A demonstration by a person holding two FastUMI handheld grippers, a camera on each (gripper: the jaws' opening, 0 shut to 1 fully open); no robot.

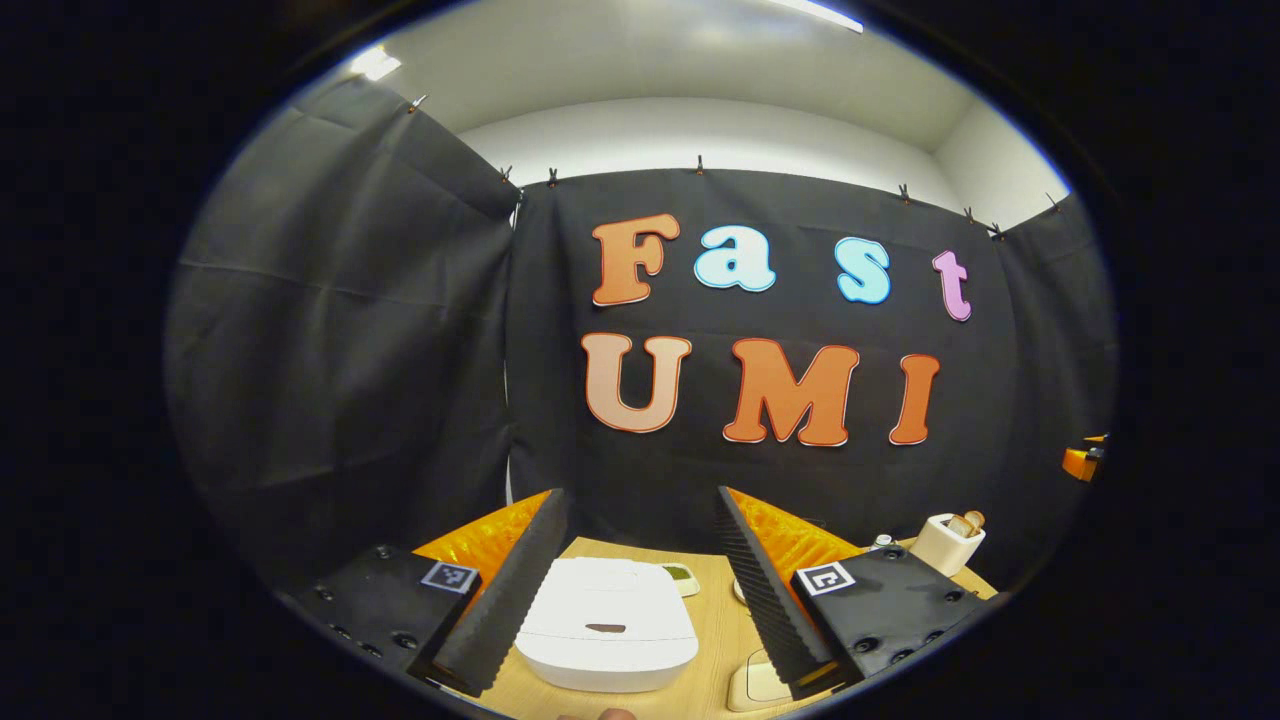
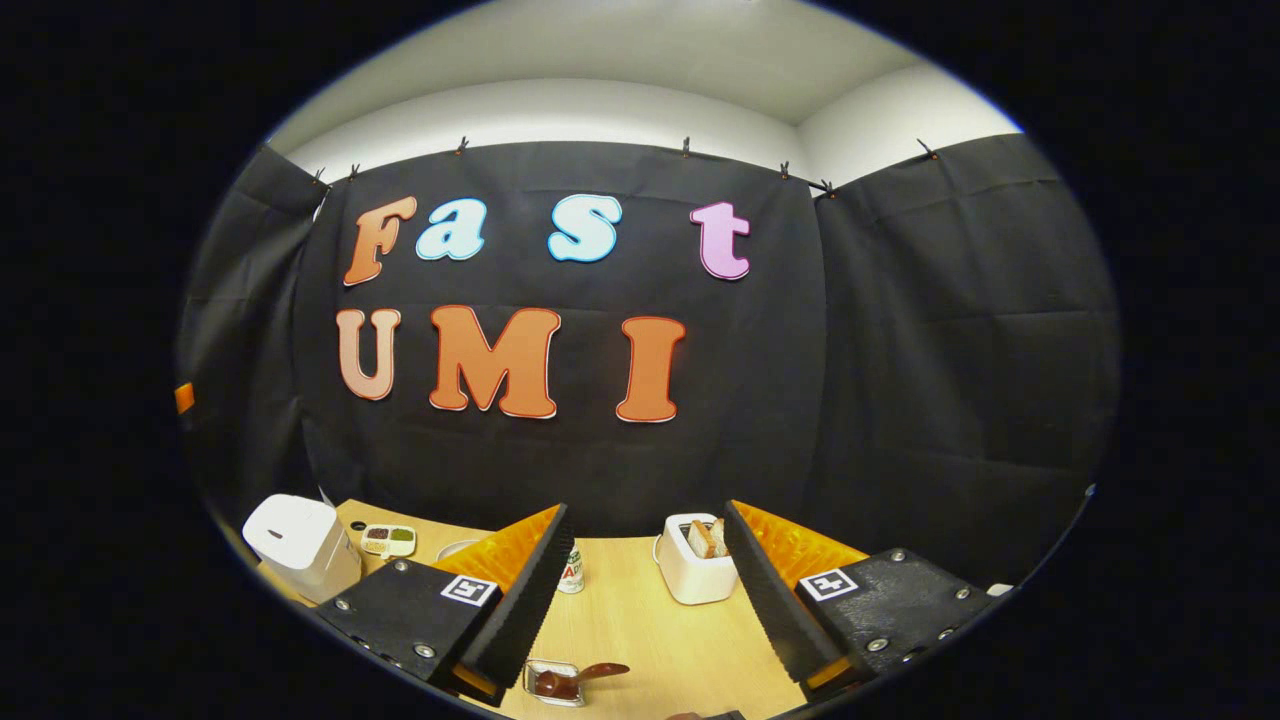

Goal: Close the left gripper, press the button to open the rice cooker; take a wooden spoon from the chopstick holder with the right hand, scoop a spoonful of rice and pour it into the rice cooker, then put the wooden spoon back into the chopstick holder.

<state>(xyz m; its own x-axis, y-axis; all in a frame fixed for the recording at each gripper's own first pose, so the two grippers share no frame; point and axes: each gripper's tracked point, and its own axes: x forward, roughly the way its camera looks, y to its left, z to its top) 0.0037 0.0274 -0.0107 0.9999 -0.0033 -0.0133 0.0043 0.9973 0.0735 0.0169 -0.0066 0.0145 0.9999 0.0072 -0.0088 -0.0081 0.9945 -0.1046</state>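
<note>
In the left gripper view the left gripper (image 1: 640, 590) has its jaws spread wide and holds nothing. The white rice cooker (image 1: 607, 622) sits on the wooden table (image 1: 715, 640) directly between the two fingers, below and apart from them, with its lid down; a small dark slot shows on the lid's front part. Behind the cooker, towards the table's far edge, a small dish (image 1: 682, 577) is half hidden by the cooker's back. Near the far right corner stands a white chopstick holder (image 1: 946, 543) with brownish wooden ends poking out of its top; they are too small to tell apart. A pale flat object (image 1: 757, 685) at the near edge is partly covered by the right-hand finger.

In the right gripper view the right gripper (image 2: 645, 590) is likewise open wide and empty. The rice cooker (image 2: 300, 545) stands at the table's left edge, well outside the jaws. Just beside it lies a small compartmented dish (image 2: 389, 539). Between the fingers, farther back, are a small can (image 2: 571, 572), partly masked by the left-hand finger, and a white toaster (image 2: 695, 560) with bread in it. At the near edge sits a clear container (image 2: 556, 682) with a brown spoon-like handle (image 2: 596, 671).
</note>
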